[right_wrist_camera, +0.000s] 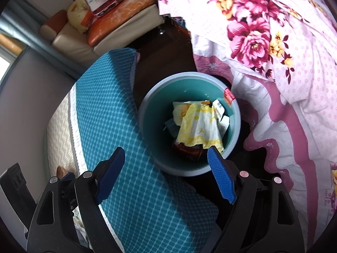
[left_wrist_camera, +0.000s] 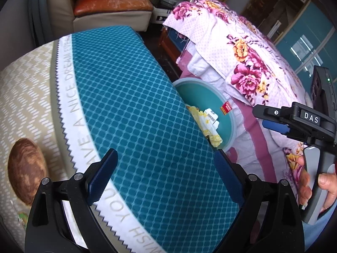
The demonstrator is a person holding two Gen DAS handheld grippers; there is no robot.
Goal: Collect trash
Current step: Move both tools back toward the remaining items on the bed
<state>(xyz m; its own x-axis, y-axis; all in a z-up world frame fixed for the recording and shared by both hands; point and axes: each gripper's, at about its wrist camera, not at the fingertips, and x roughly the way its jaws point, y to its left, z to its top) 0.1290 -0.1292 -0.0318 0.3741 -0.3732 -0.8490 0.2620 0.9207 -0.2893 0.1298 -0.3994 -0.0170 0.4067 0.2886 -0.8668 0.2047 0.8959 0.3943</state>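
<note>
A round teal trash bin (right_wrist_camera: 145, 116) stands on the dark floor between a blue checked pad and the flowered bed. It holds crumpled yellow-white paper (right_wrist_camera: 200, 124), a barcoded white scrap (right_wrist_camera: 219, 107), a dark wrapper (right_wrist_camera: 187, 149) and a red packet (right_wrist_camera: 229, 96) at its rim. My right gripper (right_wrist_camera: 166, 172) is open and empty, just above the bin's near rim. My left gripper (left_wrist_camera: 165, 177) is open and empty over the blue pad (left_wrist_camera: 137, 97). The bin (left_wrist_camera: 229, 130) shows partly behind the pad in the left wrist view, with the right gripper (left_wrist_camera: 273, 120) to its right.
A flowered pink quilt (right_wrist_camera: 273, 48) hangs off the bed right of the bin. The blue pad (right_wrist_camera: 105, 113) lies on a beige patterned cushion (left_wrist_camera: 25, 105) with a brown round object (left_wrist_camera: 26, 172). A cream and orange sofa (left_wrist_camera: 109, 8) stands at the back.
</note>
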